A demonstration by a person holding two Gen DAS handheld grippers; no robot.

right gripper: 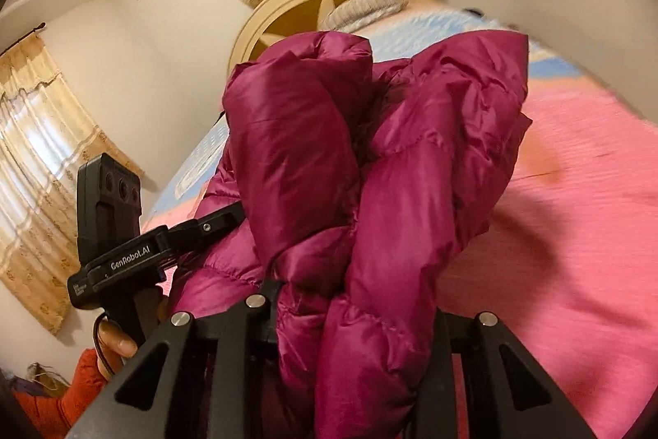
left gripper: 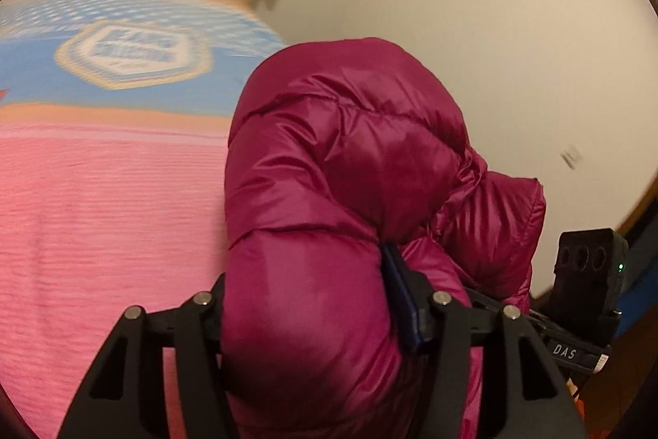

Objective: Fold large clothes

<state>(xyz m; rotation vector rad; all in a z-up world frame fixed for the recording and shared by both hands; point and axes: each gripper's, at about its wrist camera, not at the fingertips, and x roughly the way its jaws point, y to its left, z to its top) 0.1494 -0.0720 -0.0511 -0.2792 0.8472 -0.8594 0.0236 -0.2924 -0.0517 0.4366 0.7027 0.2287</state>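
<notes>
magenta quilted down jacket (left gripper: 337, 167), shiny and puffy, bunched up and lifted off the bed, hanging between both tools above the pink ribbed bedspread (left gripper: 103, 217). left tool (left gripper: 312, 315) pinching a thick padded roll of the jacket, blue pad (left gripper: 405, 299) pressed against its side. right tool (right gripper: 353, 324) likewise clamped on a gathered wad of the same jacket (right gripper: 370, 159), fabric spilling forward over the fingers. the other tool visible in each view, close beside, so both grips sit near each other on the garment.

judged step: carrying the jacket up for spreading flat on the bed. best done by drawing the two tools apart until the cloth between them goes taut, then lowering evenly onto the pink part of the bedspread, clear of the blue printed panel (left gripper: 131, 52) and the cream wooden headboard (right gripper: 288, 11). slippery shell and springy fill: likely to slide out of a shallow pinch, so worth holding firm through seams. no telling from here which edge is held.
</notes>
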